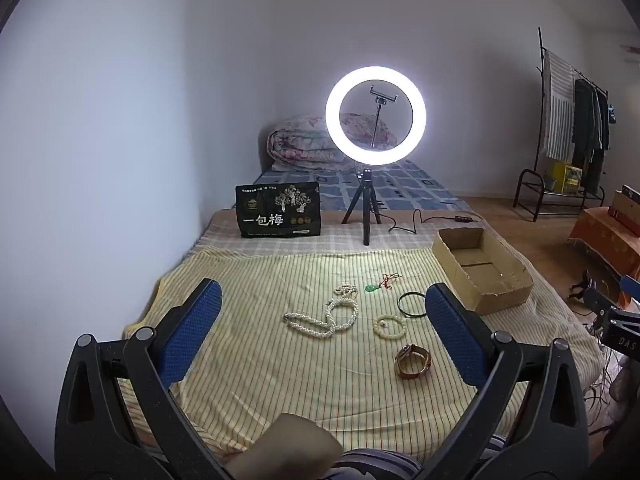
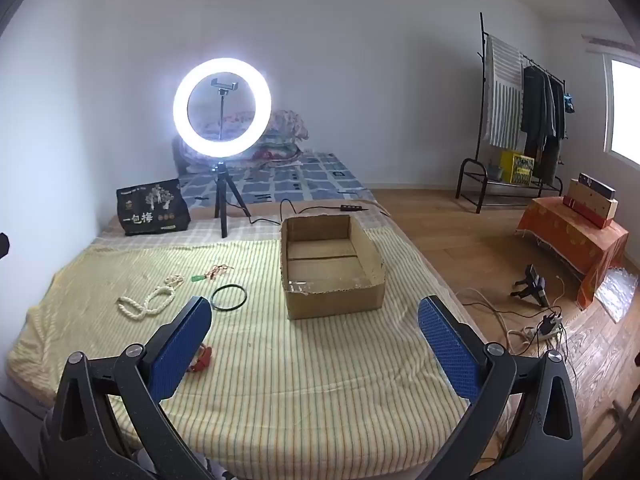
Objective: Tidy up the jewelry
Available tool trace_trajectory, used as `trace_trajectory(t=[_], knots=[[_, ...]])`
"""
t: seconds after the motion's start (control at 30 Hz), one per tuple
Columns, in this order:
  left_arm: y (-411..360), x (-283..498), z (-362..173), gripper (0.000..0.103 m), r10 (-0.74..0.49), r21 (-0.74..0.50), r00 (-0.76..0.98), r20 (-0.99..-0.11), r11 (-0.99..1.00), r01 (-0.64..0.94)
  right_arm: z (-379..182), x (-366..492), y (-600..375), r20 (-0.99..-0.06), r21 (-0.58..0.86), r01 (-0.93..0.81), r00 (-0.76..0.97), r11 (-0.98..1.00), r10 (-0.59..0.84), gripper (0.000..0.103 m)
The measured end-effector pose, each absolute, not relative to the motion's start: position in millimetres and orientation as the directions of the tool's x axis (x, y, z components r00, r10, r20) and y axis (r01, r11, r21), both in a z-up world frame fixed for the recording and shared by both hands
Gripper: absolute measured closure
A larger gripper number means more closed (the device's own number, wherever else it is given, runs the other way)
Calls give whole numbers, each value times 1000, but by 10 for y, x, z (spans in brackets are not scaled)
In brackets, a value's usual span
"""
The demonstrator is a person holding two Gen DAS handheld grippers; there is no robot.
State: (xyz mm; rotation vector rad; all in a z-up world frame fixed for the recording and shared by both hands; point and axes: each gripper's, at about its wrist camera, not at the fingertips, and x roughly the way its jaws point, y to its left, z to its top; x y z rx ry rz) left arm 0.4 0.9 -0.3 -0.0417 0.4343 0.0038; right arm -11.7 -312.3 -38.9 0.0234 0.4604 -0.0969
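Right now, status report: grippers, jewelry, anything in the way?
Left hand-held gripper open, right hand-held gripper open, both empty. Jewelry loose on the blanket; box empty. Nothing in the way.

Bed [image 1: 224, 216] under striped yellow cloth [image 1: 248, 360]

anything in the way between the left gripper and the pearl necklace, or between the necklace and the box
Nothing visible does. The left gripper is open with the pearl necklace lying ahead on bare striped cloth. Toward the cardboard box, only the black bangle and beaded bracelet lie flat between.
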Motion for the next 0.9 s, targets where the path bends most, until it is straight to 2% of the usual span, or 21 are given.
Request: trace_trajectory(t=[0.03, 0.9], knots=[[-13, 9, -1, 0, 17, -8, 905, -425, 1000, -23, -387, -111, -3120, -451, 0, 97, 888, 995, -87, 1], [9, -32, 193, 0, 22, -15, 921, -389, 999, -30, -327, -90, -3098, -440, 7, 94, 894, 996, -81, 1]])
